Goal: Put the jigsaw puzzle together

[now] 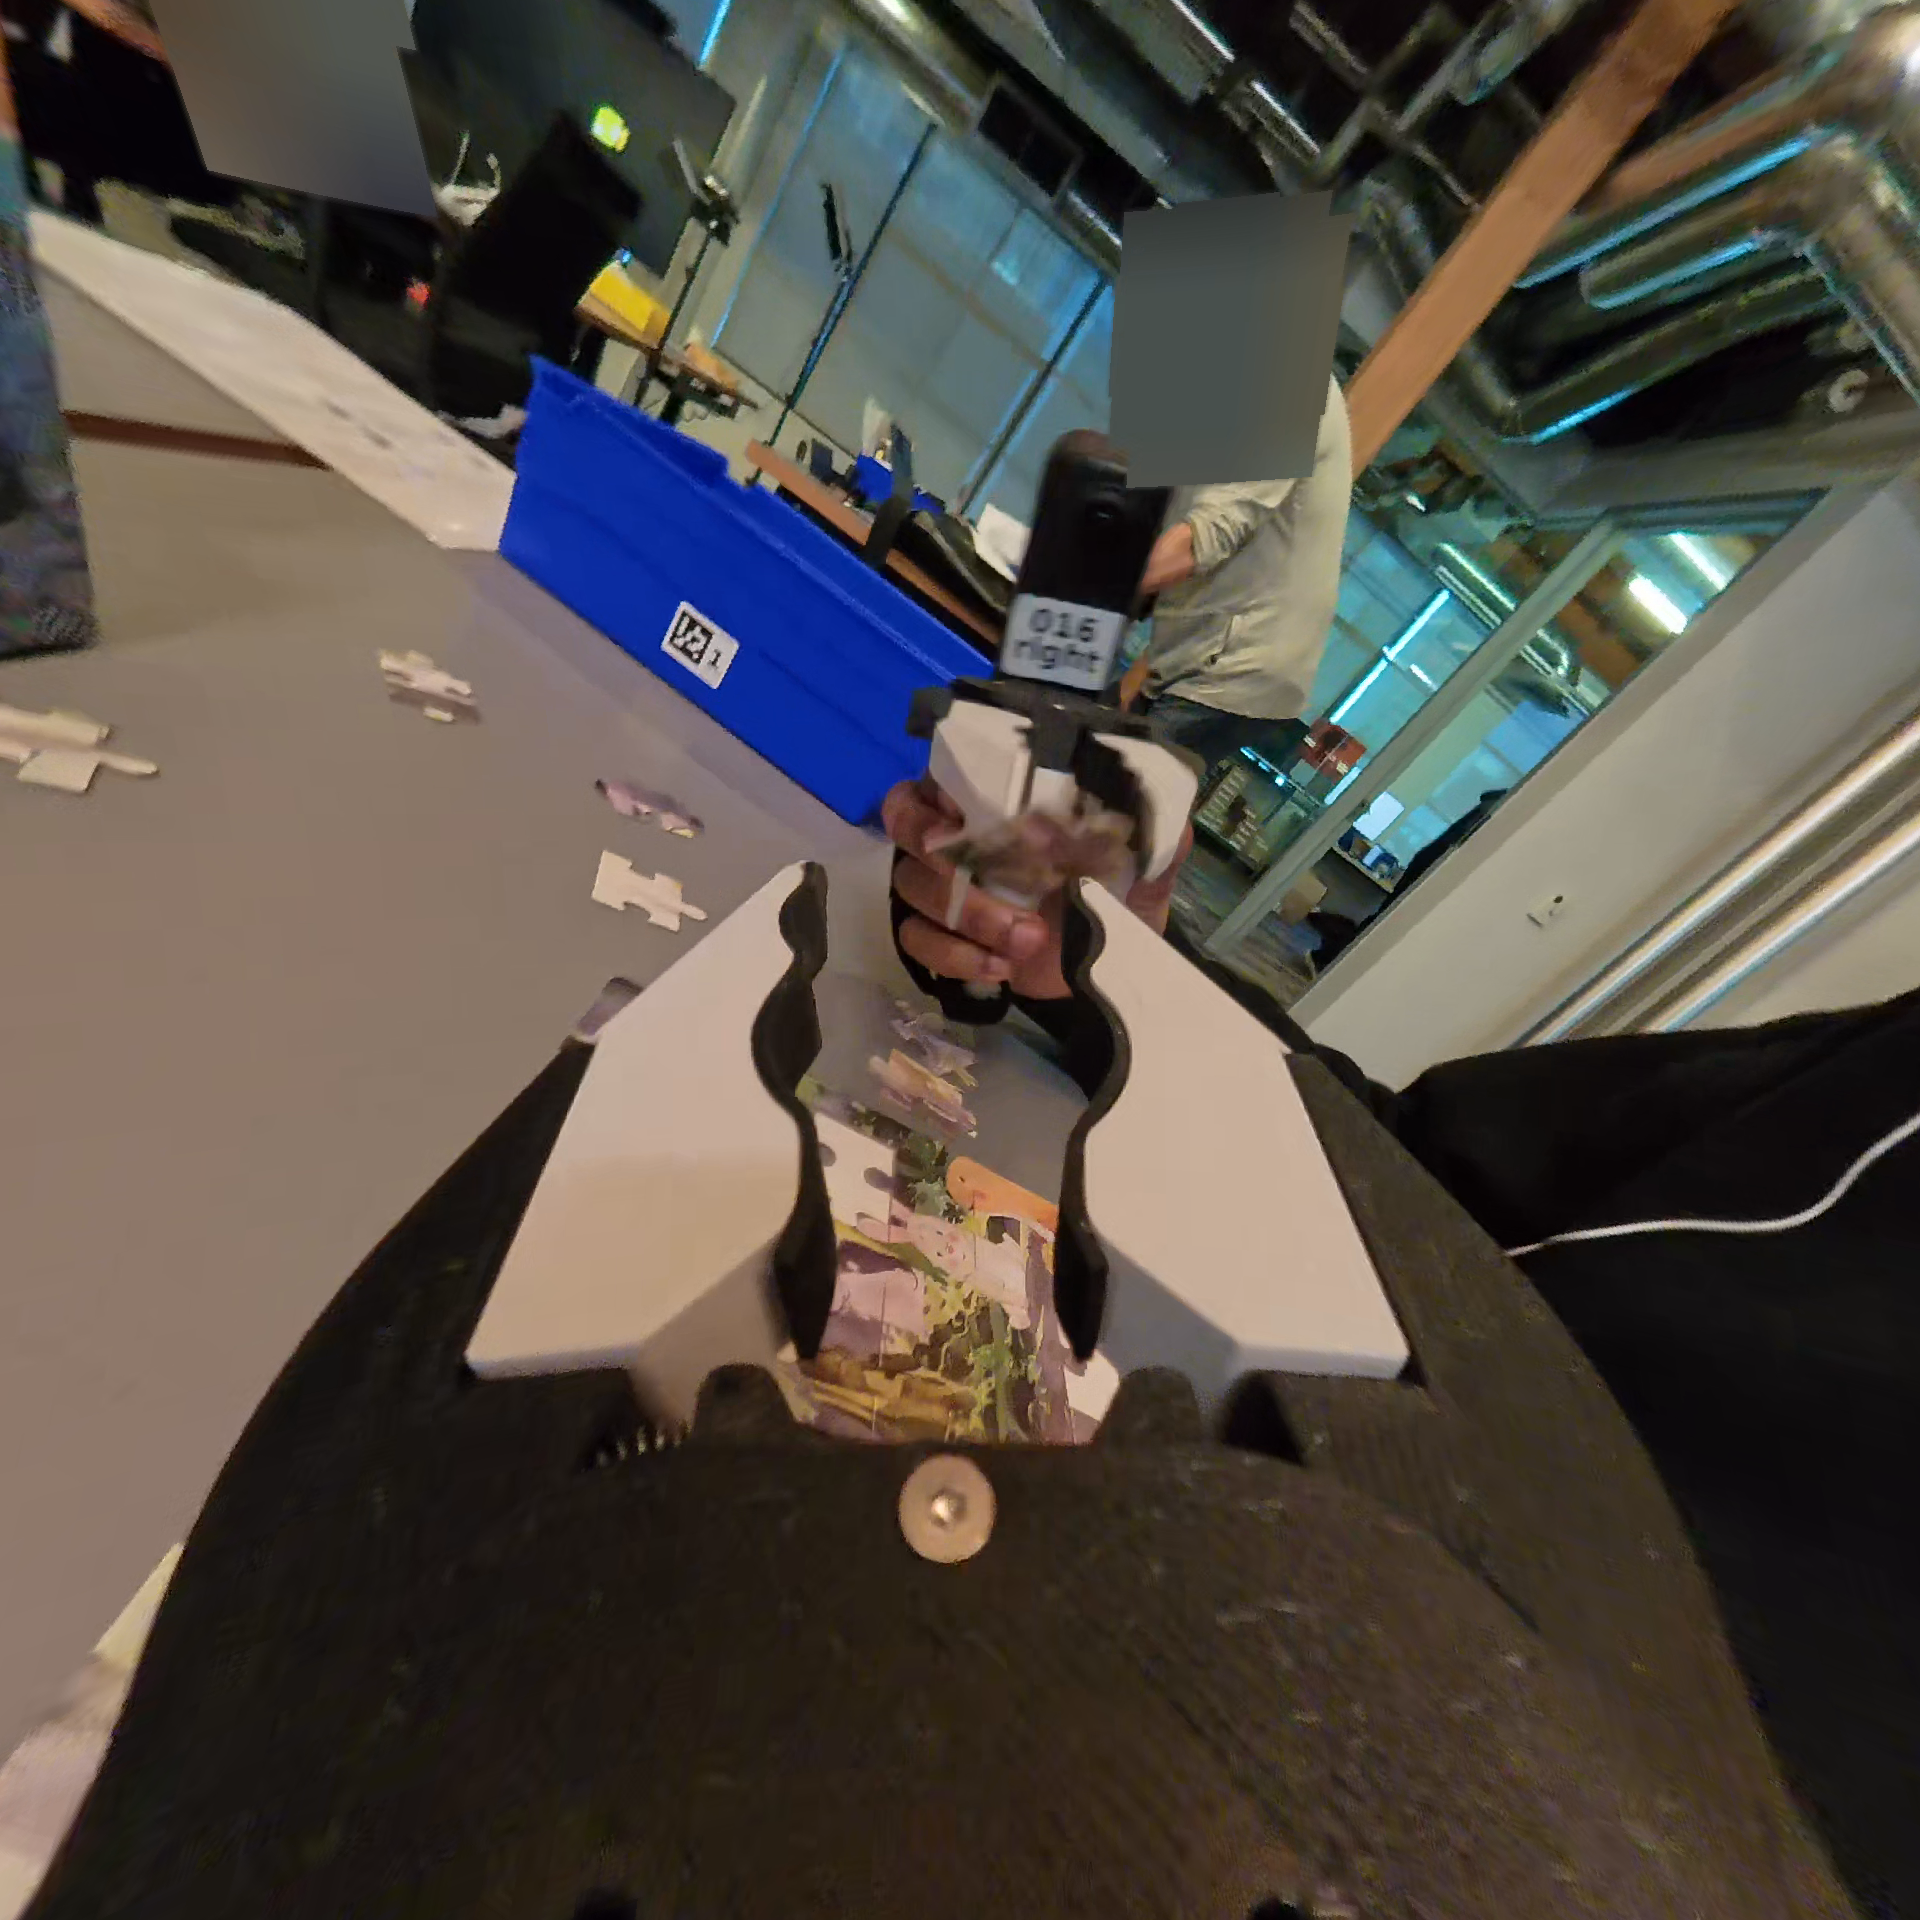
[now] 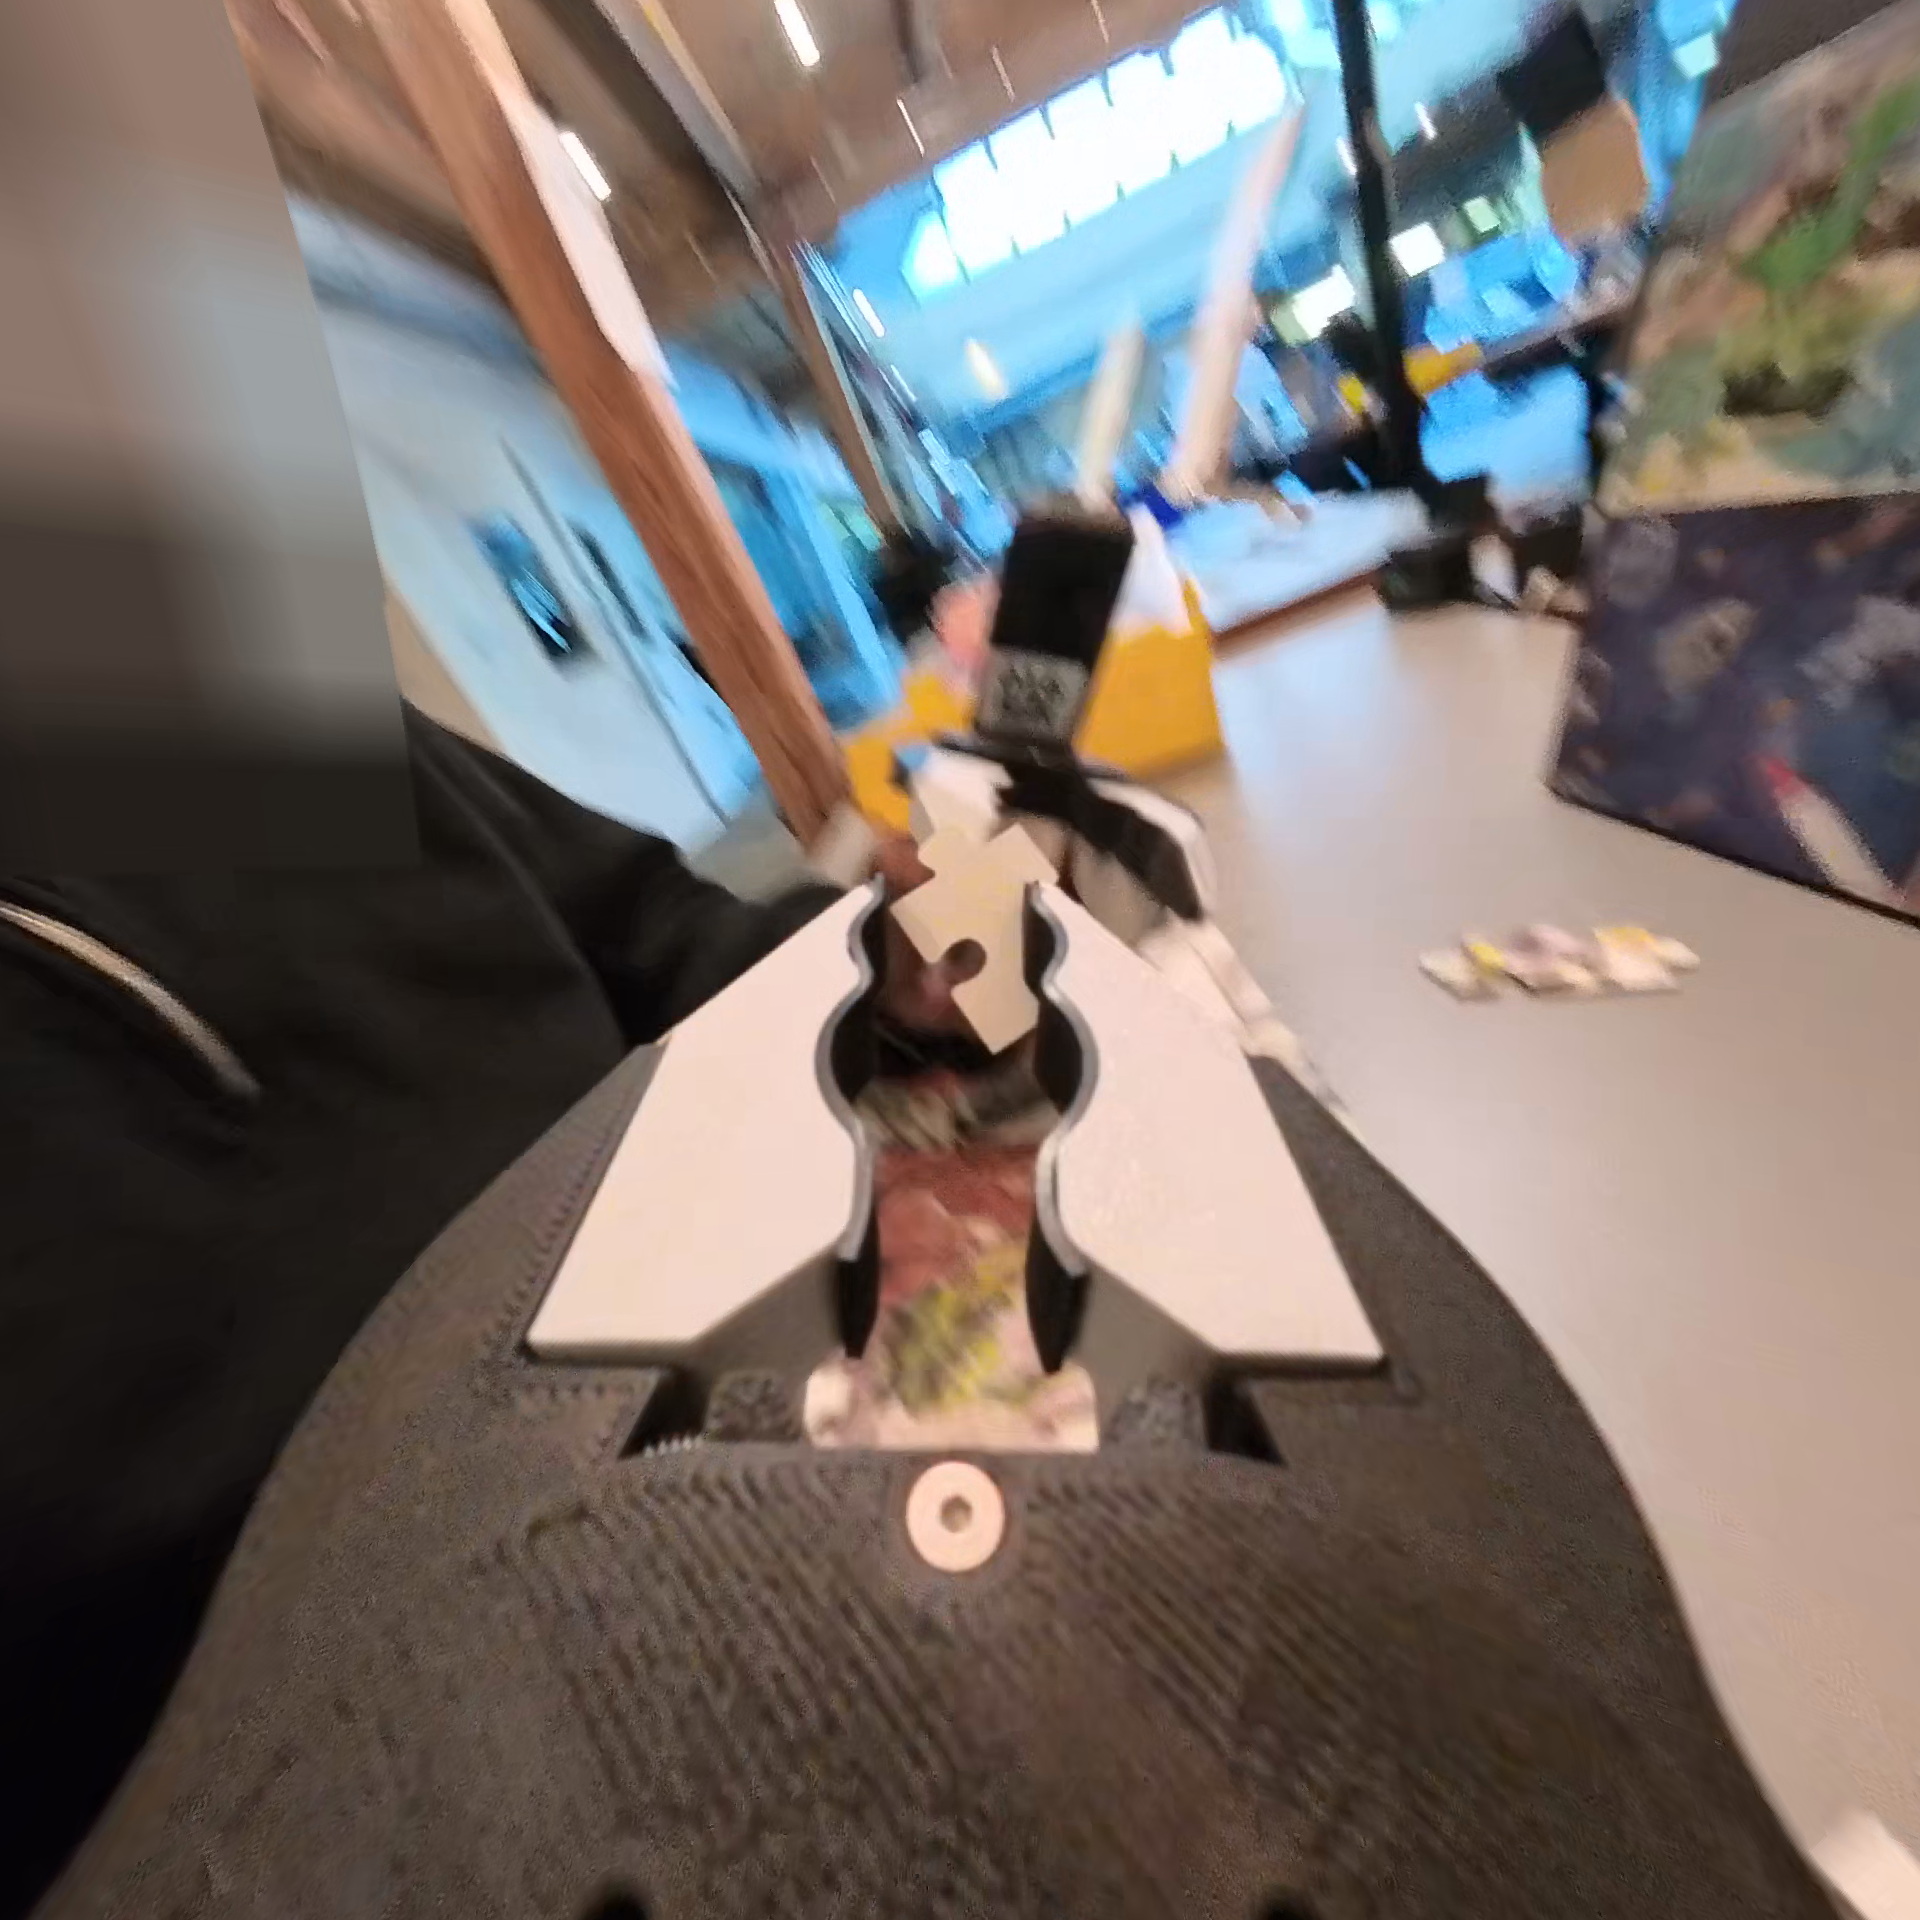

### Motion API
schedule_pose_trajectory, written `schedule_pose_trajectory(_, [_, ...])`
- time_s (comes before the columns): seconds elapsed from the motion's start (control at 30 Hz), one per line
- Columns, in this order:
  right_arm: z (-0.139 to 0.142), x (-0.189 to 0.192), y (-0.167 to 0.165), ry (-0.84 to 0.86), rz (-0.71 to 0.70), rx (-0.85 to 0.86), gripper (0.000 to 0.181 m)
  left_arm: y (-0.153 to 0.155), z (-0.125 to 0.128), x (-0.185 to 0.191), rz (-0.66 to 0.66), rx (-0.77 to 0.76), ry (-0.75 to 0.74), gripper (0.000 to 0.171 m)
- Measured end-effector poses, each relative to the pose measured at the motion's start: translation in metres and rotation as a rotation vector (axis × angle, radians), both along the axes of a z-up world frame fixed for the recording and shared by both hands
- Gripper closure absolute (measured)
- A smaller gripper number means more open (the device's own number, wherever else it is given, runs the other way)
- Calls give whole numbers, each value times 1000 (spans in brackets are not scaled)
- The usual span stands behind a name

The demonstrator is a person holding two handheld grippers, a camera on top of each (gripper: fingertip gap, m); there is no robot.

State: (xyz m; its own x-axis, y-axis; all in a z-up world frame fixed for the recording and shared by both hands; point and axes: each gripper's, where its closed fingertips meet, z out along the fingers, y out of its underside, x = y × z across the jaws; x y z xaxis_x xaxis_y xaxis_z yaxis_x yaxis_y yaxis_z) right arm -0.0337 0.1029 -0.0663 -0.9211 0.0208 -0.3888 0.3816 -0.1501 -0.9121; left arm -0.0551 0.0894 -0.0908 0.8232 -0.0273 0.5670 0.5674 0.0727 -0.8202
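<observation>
We are holding both grippers low over the grey table (image 1: 260, 1039), facing each other, and the right wrist view is smeared with motion. Our right gripper (image 2: 956, 914) is clamped on a single puzzle piece (image 2: 977, 935): its pale blank back faces that camera, with a round notch cut into one edge, and it sits tilted between the fingertips. From the left wrist view we see the same right gripper (image 1: 1049, 821) with the piece's (image 1: 1039, 831) printed side toward us, a blur of mauve and brown. Our left gripper (image 1: 940, 894) has its jaws standing apart with nothing between them, hovering over the assembled section of the puzzle (image 1: 935, 1226), which lies flat on the table directly under it. That section shows a painted scene in purple, green, yellow and white with an orange patch near its right side, and the seams between joined pieces are faint. Loose pieces are scattered toward the far left of the table: one mauve piece (image 1: 649, 808) face up, one white-backed piece (image 1: 644, 891) just nearer than it, another pale piece (image 1: 428, 684) farther out, and a small cluster (image 1: 62, 748) at the left edge. A blue bin (image 1: 727, 582) stands on the far side of the table. In the right wrist view a dark printed puzzle box (image 2: 1745, 686) stands at the right, with a short row of pieces (image 2: 1558, 961) lying near it.
</observation>
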Motion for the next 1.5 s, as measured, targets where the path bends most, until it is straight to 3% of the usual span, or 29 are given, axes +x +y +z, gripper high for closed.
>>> schedule_pose_trajectory(0.1, [26,8,6,-87,108,-228,159,7,7,15,-46,18,48,129])
schedule_pose_trajectory(0.27, [32,25,-10,-137,247,-311,158,18,23,46,-244,150,-106,130])
schedule_pose_trajectory(0.4, [29,27,-19,-135,255,-299,158,13,33,49,-289,234,-177,152])
schedule_pose_trajectory(0.5, [34,21,-8,-132,226,-355,168,6,33,43,-299,263,-214,167])
schedule_pose_trajectory(0.57, [30,11,-2,-126,158,-333,160,1,32,38,-304,269,-236,171])
schedule_pose_trajectory(0.7, [15,1,0,-7,9,-144,152,1,20,27,-254,189,-245,171])
schedule_pose_trajectory(0.9, [-43,-24,5,446,-311,479,129,5,-32,30,-321,-135,-333,171])
schedule_pose_trajectory(1.1, [-97,-14,-6,581,-204,789,125,4,-74,28,-305,-349,-391,171])
schedule_pose_trajectory(1.2, [-118,-16,-4,621,-187,915,142,5,-80,30,-306,-385,-397,171])
schedule_pose_trajectory(1.3, [-121,-17,-2,635,-194,941,155,3,-85,24,-271,-410,-391,171])
schedule_pose_trajectory(1.5, [-115,-22,4,632,-228,935,160,0,-83,13,-229,-384,-404,171])
